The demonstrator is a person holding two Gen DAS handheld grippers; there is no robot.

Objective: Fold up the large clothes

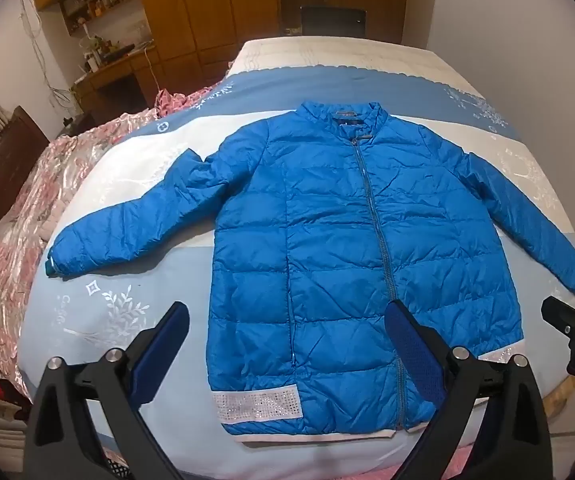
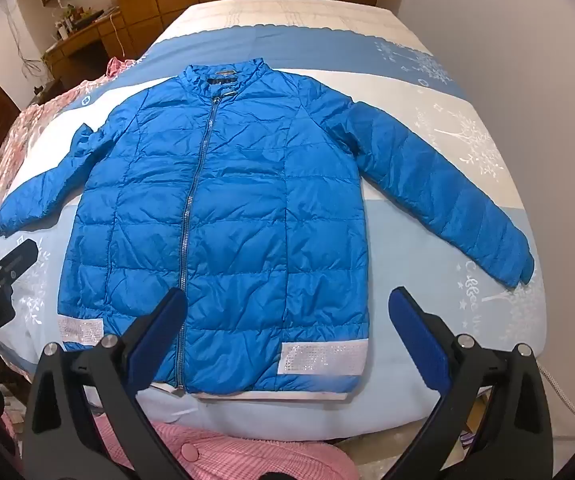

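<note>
A bedroom with wooden wardrobes (image 1: 207,4) behind; the bed (image 2: 467,92), under a blue-and-white printed cover, carries the work. On it my blue puffer jacket (image 1: 327,248) lies flat, front up and zipped, its long axis running from the collar (image 2: 225,74) toward the far end of the bed down to the hem (image 2: 271,394) at the near edge, right in front of me. The zip (image 1: 375,232) marks that axis. Both sleeves spread out and angle back toward me: the left sleeve (image 1: 127,220) reaches toward the bed's left edge, where a pink satin quilt (image 1: 15,208) is bunched, and the right sleeve (image 2: 447,196) toward the right edge.

My left claw (image 1: 287,344) hovers above the hem on the left half of the jacket, jaws spread wide, gripping nothing. My right claw (image 2: 287,328) hovers above the hem on the right half, equally wide and empty; part of its jaws hangs over bare cover just beside the jacket's right side seam.

I judge nothing is folded yet. Each cuff lies outward and slightly ahead of its own claw, so the left cuff (image 1: 53,266) belongs to my left and the right cuff (image 2: 521,270) to my right; each sleeve would be carried inward across the zip line.
</note>
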